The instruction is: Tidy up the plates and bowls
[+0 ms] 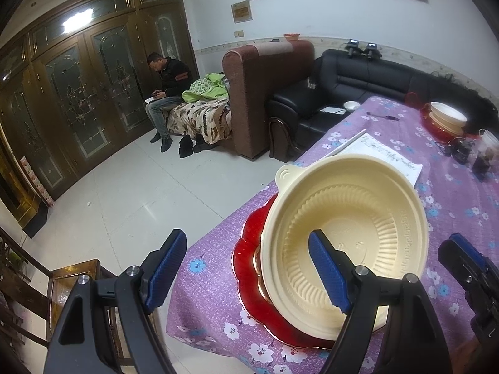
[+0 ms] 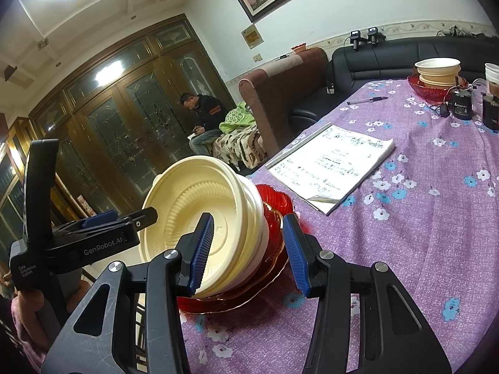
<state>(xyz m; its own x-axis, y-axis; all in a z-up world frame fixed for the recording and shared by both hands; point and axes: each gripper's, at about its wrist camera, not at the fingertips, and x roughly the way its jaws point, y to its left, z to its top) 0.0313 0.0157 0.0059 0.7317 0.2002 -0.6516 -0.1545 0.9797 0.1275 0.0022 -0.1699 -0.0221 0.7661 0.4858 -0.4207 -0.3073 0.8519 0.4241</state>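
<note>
Two ribbed cream plastic bowls [image 2: 199, 218], scalloped red glass plate [image 2: 274, 202], floral tablecloth [image 2: 421, 233]

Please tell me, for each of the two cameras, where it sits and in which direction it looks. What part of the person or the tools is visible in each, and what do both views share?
Left wrist: sits on the left hand-held gripper, looks down over the table edge at the tilted cream bowl; its own two fingers show, the right gripper at the right edge.
Right wrist: sits on the right hand-held gripper, looks across the purple tablecloth; its own fingers and the left gripper show.
Shared: cream bowl, red plate, notebook, black sofa, seated person.
</note>
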